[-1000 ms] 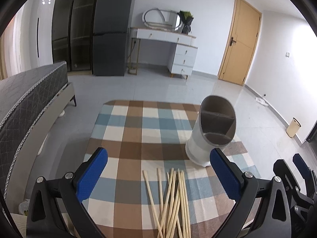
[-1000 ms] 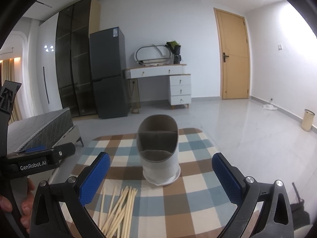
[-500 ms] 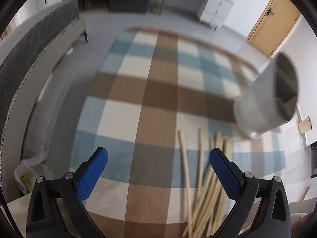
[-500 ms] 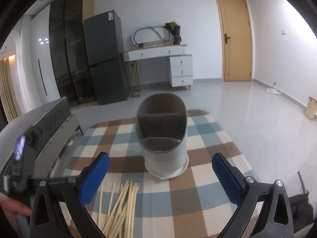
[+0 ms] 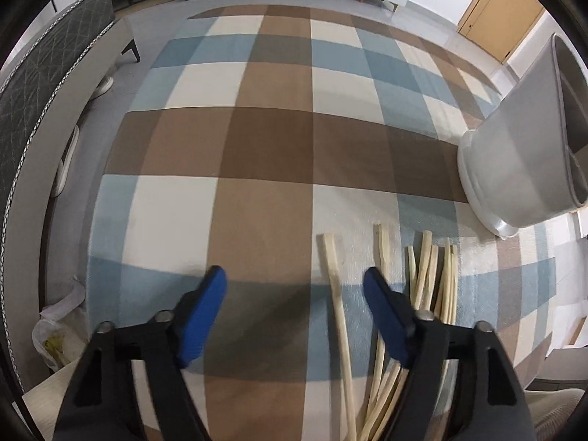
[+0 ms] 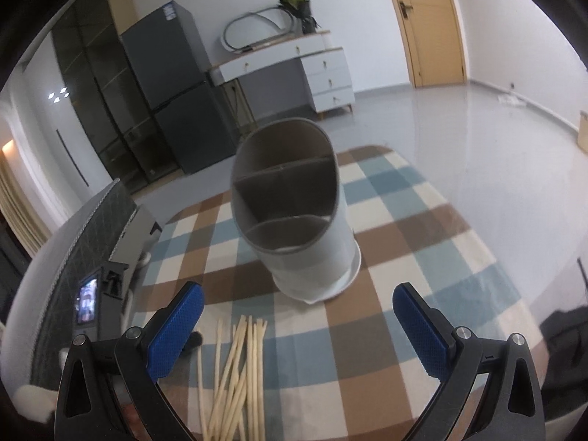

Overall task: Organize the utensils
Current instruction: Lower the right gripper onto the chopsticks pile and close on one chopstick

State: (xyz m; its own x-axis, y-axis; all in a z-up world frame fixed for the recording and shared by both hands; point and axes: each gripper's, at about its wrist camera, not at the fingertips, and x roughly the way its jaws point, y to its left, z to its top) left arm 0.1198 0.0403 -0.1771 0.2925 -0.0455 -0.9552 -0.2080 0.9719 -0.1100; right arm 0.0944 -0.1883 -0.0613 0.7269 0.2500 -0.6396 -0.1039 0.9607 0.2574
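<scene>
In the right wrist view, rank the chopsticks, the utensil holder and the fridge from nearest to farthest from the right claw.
1. Chopsticks, on the checked cloth by the right claw's left finger.
2. Utensil holder, straight ahead, mid-table.
3. Fridge, against the far wall, left.

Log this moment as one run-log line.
left gripper: jaws just closing, straddling leftmost chopstick, no grip | right gripper: open, empty | chopsticks: loose on checked cloth | utensil holder: upright, empty
</scene>
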